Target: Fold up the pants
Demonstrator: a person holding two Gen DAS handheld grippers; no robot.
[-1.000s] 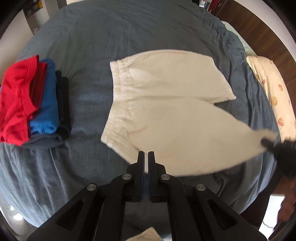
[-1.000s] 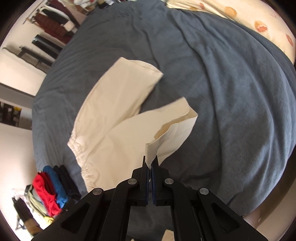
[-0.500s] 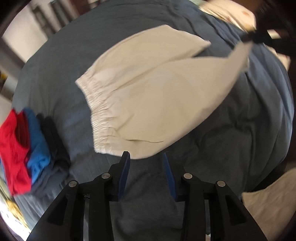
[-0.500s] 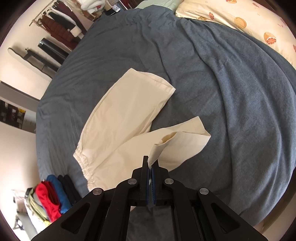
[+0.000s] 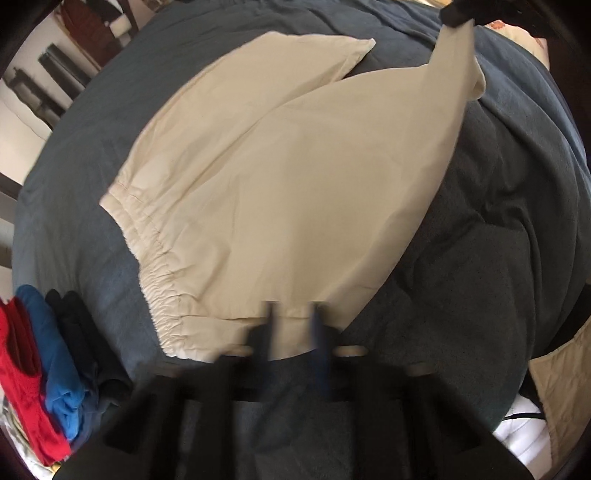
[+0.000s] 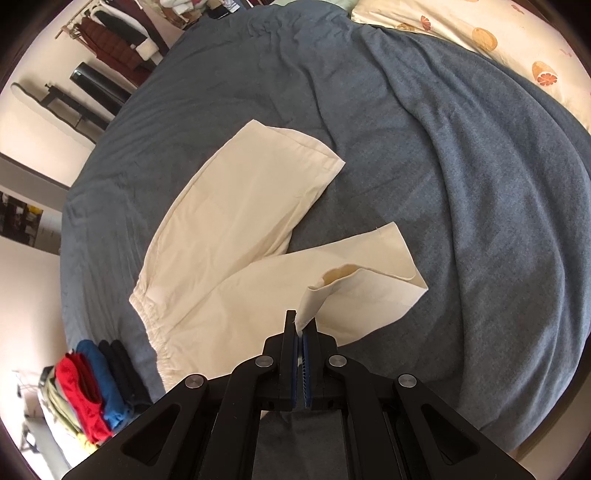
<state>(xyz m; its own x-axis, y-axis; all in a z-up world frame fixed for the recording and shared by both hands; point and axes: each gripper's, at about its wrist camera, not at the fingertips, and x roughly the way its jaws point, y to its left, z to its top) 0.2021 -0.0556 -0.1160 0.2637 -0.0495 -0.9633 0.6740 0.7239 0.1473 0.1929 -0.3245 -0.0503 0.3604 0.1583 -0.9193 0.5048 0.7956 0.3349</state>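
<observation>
Item: cream pants [image 6: 236,266], short-legged, lying spread on the blue-grey bed cover [image 6: 461,166], waistband toward the stack of folded clothes [image 6: 92,387], both legs splayed apart.

Progress: we judge the fold barely begun. No leg lies over the other yet; the garment is one flat layer, save the near leg's hem corner, which we hold raised off the cover.

Right gripper [image 6: 300,325]: clenched on that hem corner, cloth pinched between the pads; in the left wrist view it [image 5: 458,14] shows at the top edge with the leg drawn up taut beneath it.

Left gripper [image 5: 293,321]: blurred, fingers parted, set at the pants' near edge beside the waistband [image 5: 155,280]; nothing is clamped between them as far as we can tell.

Remaining, by our judgement: seize the waistband side, carry the near leg over the far leg [image 6: 258,177], then fold lengthwise.

Surroundings: patterned pillow [image 6: 498,40] beyond the cover; clothes rail [image 6: 110,33] by the wall. The stack lies near the waistband but apart from it. Nothing lies on the far leg to block the fold.
</observation>
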